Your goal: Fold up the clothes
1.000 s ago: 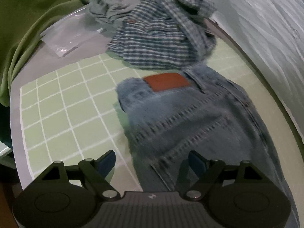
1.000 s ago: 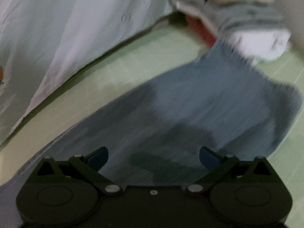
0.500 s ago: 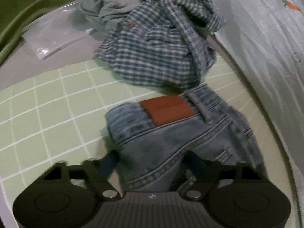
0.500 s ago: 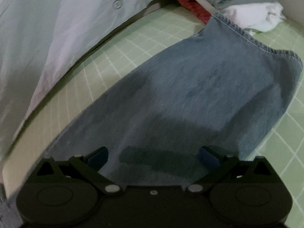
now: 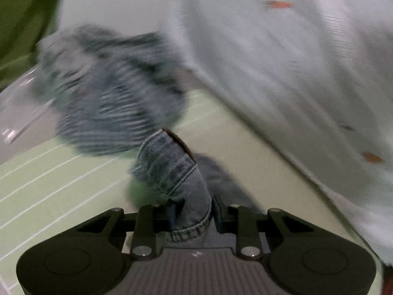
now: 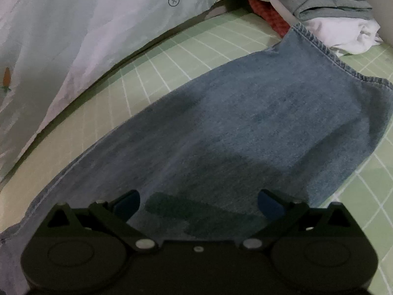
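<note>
Green gridded mat (image 5: 61, 172) covers the work surface, white lines running across it; pale printed fabric (image 5: 294, 73) with small orange marks hangs along its far edge

Left wrist view, heavily motion-blurred. Green cloth (image 5: 22, 24) at far left. Clear plastic sheet (image 5: 19, 113) on the grey surface beside the mat. Plaid shirt (image 5: 110, 103) bunched in a heap on the mat's far part, detail smeared. My left gripper (image 5: 194, 212) has its jaws drawn close together, pinching a bunched fold of the jeans (image 5: 172, 169) at the waistband; the denim stands up out of the jaws in a gathered column, with a sliver of the brown patch (image 5: 181, 145) showing edge-on at the top. Cannot tell how much of the garment is off the mat from this view

Right wrist view, sharp. Same pale fabric (image 6: 73, 36) at left, with a small carrot print (image 6: 6, 77). Jeans leg (image 6: 245, 127) lies flat and spread on the mat (image 6: 172, 56), stitched hem toward the far right. My right gripper (image 6: 199, 200) hovers low over the leg, jaws wide apart, blue pads (image 6: 267, 201) clear, nothing between them. Beyond the hem sits a pile of clothes (image 6: 331, 12): grey, white, a red knit piece touching the hem corner
</note>
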